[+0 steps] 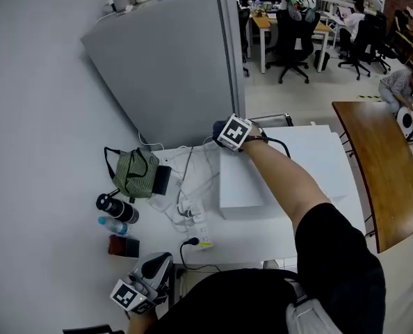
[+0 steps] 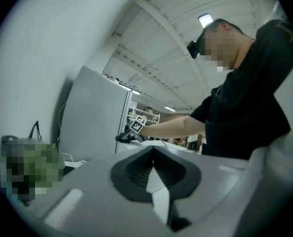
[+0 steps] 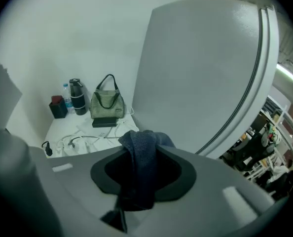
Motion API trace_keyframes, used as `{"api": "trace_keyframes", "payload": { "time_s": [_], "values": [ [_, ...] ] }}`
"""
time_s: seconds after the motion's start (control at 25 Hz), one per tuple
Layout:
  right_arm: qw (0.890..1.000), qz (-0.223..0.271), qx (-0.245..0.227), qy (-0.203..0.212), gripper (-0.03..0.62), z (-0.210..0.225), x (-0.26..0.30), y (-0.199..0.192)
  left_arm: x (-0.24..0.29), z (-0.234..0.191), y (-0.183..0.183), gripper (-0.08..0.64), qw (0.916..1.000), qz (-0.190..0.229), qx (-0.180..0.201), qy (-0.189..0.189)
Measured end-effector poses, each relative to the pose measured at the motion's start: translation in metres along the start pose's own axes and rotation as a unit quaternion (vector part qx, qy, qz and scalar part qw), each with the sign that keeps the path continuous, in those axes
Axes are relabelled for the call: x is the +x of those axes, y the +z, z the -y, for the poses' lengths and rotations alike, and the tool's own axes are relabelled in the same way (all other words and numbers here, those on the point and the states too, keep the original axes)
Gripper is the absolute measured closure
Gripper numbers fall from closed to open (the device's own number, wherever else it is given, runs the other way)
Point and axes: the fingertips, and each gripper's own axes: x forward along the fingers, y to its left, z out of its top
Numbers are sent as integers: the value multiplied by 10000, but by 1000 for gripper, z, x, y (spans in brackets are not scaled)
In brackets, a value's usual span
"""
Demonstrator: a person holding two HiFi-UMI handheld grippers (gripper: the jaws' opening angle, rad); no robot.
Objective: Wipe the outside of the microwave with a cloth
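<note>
The white microwave (image 1: pixel 262 186) stands on the white table (image 1: pixel 241 245), seen from above in the head view. My right gripper (image 1: pixel 222 133) is at its back left top corner, next to the grey fridge, shut on a dark blue cloth (image 1: pixel 217 126). In the right gripper view the cloth (image 3: pixel 142 162) hangs bunched between the jaws of the right gripper (image 3: pixel 139 149). My left gripper (image 1: pixel 154 270) is held low at the table's near left edge, away from the microwave. In its own view the left gripper (image 2: pixel 154 168) is shut and holds nothing; the right gripper (image 2: pixel 126 136) shows far off.
A tall grey fridge (image 1: pixel 172 61) stands just behind the microwave. Left of it on the table are a green striped bag (image 1: pixel 133 174), a black bottle (image 1: pixel 116 207), a water bottle (image 1: pixel 112 225), a dark box (image 1: pixel 123 245) and a power strip with cables (image 1: pixel 192 214). A wooden table (image 1: pixel 380 165) is at right.
</note>
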Motion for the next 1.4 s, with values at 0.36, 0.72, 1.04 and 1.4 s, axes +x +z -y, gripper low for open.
{"api": "trace_keyframes", "payload": {
  "time_s": [0.36, 0.72, 1.04, 1.4],
  "values": [
    [9954, -679, 634, -216, 492, 107, -131, -217, 127, 51, 13, 555, 9976, 75, 17, -682],
    [9865, -219, 1148, -1151, 492, 155, -197, -254, 129, 53, 19, 555, 9937, 230, -16, -1100],
    [9952, 613, -393, 654, 492, -80, -37, 21, 30, -3, 17, 555, 9955, 175, 138, -926],
    [9990, -56, 268, 348, 492, -30, -81, -97, 56, 26, 19, 555, 9916, 121, 181, -1279]
  ]
}}
